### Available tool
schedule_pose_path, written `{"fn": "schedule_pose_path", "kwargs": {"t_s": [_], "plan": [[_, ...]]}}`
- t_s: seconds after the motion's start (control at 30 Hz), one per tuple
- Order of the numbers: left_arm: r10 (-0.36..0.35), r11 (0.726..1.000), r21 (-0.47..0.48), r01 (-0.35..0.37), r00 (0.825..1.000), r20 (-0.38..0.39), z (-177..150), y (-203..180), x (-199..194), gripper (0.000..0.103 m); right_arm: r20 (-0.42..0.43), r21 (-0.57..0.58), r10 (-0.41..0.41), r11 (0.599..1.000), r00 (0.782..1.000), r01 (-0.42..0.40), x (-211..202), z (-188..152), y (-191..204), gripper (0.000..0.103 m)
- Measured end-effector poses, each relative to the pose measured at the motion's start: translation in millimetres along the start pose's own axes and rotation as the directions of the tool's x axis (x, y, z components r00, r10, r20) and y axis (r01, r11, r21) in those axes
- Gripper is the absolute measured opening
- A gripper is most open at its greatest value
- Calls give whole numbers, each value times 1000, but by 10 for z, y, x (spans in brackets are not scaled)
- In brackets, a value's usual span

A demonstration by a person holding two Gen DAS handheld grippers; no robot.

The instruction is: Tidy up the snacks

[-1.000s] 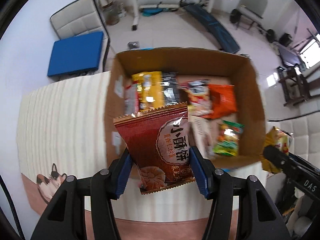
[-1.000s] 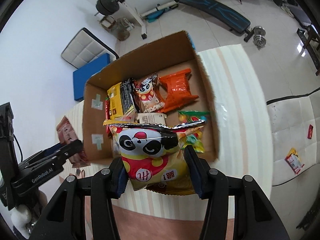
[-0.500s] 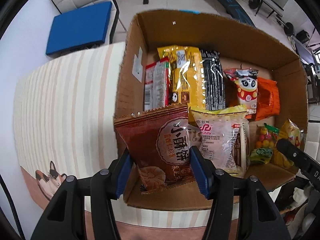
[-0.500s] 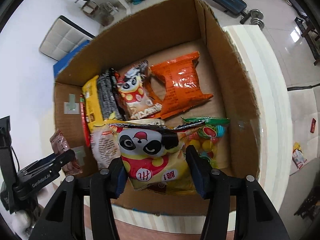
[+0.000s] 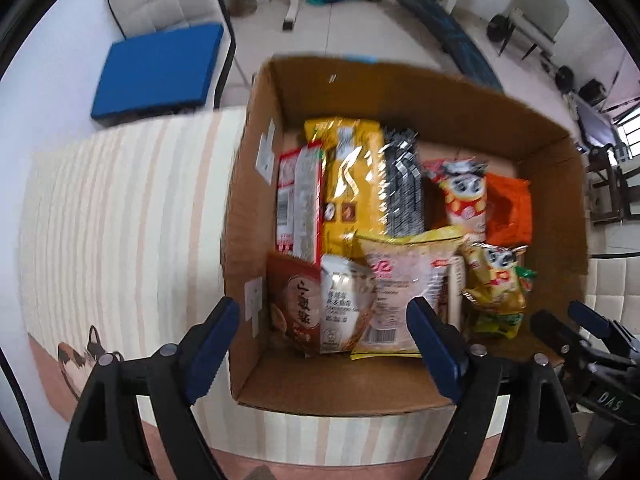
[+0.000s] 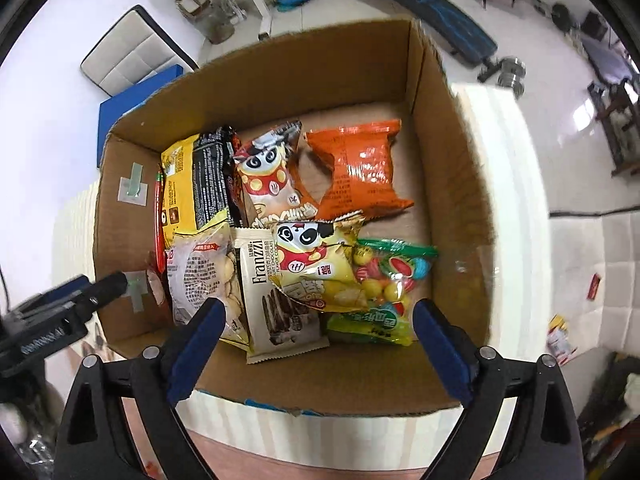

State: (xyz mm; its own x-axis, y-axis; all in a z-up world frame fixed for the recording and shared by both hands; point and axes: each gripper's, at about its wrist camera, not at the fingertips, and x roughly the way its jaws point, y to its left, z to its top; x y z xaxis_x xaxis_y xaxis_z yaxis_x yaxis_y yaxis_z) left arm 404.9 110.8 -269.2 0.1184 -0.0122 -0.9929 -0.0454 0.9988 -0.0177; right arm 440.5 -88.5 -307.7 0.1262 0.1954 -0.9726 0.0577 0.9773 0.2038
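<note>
1. The left tool [image 5: 322, 334] is hanging with its blue fingers [image 5: 210, 342] spread wide, and it is holding nothing.
2. The right tool [image 6: 316, 342] is also spreading its blue fingers [image 6: 442, 354] wide, with nothing between them.
3. Just under both tools, the cardboard box [image 6: 452, 184] is sitting on the striped worktop [image 5: 120, 216], with its near wall closest to the fingers.
4. Right ahead of the left tool, the dark red cookie pack [image 5: 294, 306] is lying inside the box, leaning by the left wall, touching a white pack [image 5: 340, 304] beside it.
5. Right ahead of the right tool, the yellow panda pack [image 6: 320, 260] is lying on top of the cream Franzzi pack [image 6: 276, 300] and the bag of bright candy [image 6: 384, 288].
6. A little to the left of that, a clear bag of round biscuits [image 6: 200, 276] is lying by the Franzzi pack.
7. Farther in, another panda pack [image 6: 272, 176] and an orange pack [image 6: 360, 168] are lying on the box floor.
8. Far to the left in the box, a yellow pack [image 5: 352, 176], a black pack [image 5: 402, 184] and a red and white pack [image 5: 298, 196] are standing side by side.
9. Beyond the box, a chair with a blue cushion [image 5: 156, 68] is standing on the floor.
</note>
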Motion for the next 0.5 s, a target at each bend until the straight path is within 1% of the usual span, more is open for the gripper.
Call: {"fn": "schedule_pose_path", "kwargs": {"t_s": [0.1,0.17,0.2,0.23,0.27,0.3,0.37,0.5], "plan": [[-2,1000,5,1,997,82,-93,-58,-207,85,36,-17,24,1000,999,-23,-141,-106,39,97],[1,1000,11,-2,989,150,-192,-74,-360,85,68,-23,34,999,997,-32,-257,-197,48,97],[2,1000,11,-4,985,172,-229,-78,-409,85,82,-29,38,999,996,-35,-308,-257,46,97],[7,1000,8,-9,978,208,-321,-83,-491,85,97,-36,41,999,994,-38,-347,-329,54,97],[11,1000,5,-12,974,225,-397,-85,-537,85,109,-40,44,998,993,-40,-391,-423,48,97],[9,1000,1,-9,972,236,-430,-59,-546,85,119,-41,52,998,992,-47,-421,-521,34,97],[15,1000,-16,-11,967,254,-610,-32,-587,85,127,-42,57,998,990,-52,-440,-704,7,97],[43,999,-43,-33,966,254,-1004,45,-484,85,141,-43,66,997,988,-61,-338,-1054,-77,97]]}}
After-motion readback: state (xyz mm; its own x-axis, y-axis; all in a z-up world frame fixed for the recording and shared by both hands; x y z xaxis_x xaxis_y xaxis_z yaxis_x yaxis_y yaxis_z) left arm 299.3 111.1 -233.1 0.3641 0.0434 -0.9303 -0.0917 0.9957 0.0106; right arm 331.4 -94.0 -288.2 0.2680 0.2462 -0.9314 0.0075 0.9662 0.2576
